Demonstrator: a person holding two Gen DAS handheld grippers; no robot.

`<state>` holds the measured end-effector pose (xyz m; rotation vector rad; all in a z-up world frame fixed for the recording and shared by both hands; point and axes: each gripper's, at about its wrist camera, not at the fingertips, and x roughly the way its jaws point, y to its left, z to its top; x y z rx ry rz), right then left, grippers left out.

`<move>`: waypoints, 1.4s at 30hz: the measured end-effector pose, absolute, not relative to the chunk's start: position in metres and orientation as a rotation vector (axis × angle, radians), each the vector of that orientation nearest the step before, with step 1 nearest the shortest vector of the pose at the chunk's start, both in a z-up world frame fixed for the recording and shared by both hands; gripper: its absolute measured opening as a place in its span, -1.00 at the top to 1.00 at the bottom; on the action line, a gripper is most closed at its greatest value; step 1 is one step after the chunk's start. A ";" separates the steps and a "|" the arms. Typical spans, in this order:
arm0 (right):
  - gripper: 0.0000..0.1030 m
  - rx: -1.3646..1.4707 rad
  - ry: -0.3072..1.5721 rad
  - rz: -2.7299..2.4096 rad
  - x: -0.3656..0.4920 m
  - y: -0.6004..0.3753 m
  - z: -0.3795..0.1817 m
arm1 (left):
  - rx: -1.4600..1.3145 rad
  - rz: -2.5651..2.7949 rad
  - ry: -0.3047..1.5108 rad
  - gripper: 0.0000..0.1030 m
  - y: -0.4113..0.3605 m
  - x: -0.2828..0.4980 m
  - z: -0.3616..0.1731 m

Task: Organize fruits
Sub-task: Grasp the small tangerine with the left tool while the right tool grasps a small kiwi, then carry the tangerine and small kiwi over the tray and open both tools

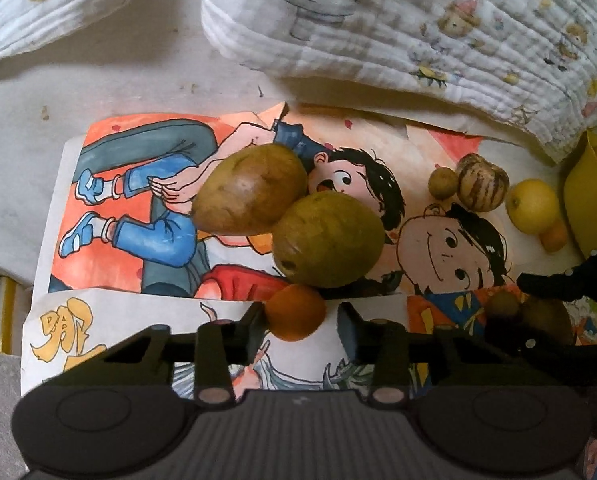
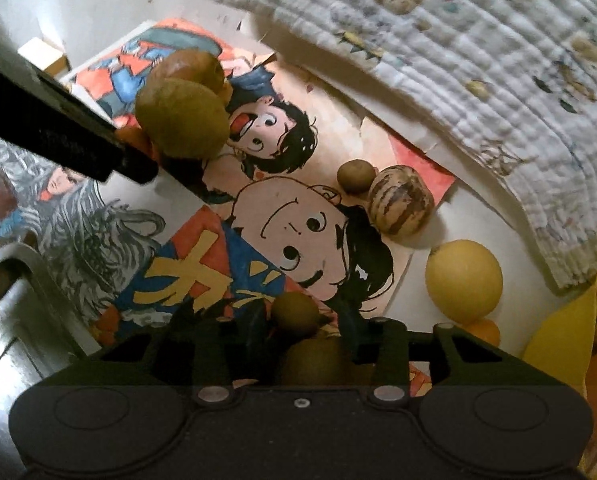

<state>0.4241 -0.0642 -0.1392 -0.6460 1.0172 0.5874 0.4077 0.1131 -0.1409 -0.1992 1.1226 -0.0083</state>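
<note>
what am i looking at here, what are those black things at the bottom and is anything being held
Each black thing is a hand-held gripper, a two-finger tool a person carries, one per hand, with a camera looking along its fingers. So each picture is one tool's own view, looking steeply down.

Left view: the left hand-held gripper is shut on a small orange fruit. Right view: the right hand-held gripper is shut on a small brown-green fruit.

The surface is covered with cartoon drawings. On them lie two large brown-green fruits, touching, a striped round fruit beside a little brown one, and a yellow citrus fruit. A printed quilt lies behind.
</note>
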 end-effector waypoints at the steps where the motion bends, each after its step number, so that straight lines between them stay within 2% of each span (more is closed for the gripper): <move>1: 0.32 -0.655 1.022 0.590 0.425 -0.063 -0.141 | -0.200 -0.003 1.123 0.31 0.114 0.408 -0.141; 4: 0.45 -0.686 1.028 0.589 0.427 -0.058 -0.144 | -0.201 -0.002 1.129 0.32 0.114 0.408 -0.141; 27: 0.45 -0.577 0.991 0.721 0.379 -0.056 -0.126 | -0.325 -0.083 1.178 0.34 0.104 0.381 -0.136; 42: 0.45 -0.489 1.010 0.810 0.303 -0.093 -0.101 | -0.344 -0.091 1.144 0.34 0.087 0.297 -0.115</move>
